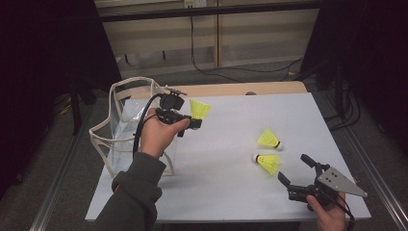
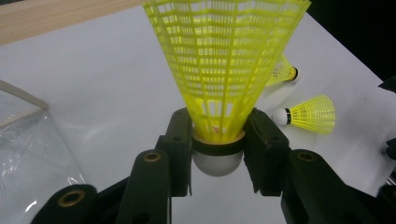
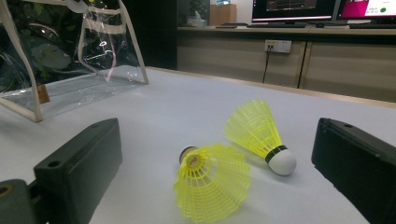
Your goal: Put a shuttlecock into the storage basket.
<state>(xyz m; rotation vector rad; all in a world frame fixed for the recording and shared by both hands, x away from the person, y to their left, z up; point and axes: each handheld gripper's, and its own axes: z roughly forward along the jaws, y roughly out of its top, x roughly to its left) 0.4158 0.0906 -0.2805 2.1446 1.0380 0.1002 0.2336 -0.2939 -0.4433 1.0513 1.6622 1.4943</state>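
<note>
1. The clear bag (image 1: 126, 126) stands open at the table's (image 1: 231, 120) far left edge, just left of your left gripper (image 1: 195, 118).
2. Your left gripper pinches a yellow shuttlecock (image 2: 219, 74) by its cork base, above the table beside the bag.
3. Your right gripper (image 1: 294, 169) rests at the near right, jaws spread.
4. Two loose shuttlecocks (image 1: 267, 162) lie just beyond it.

High view looks down on the table (image 1: 231, 125); both gripper views sit close, sharing its shuttlecocks (image 3: 212, 182).
</note>
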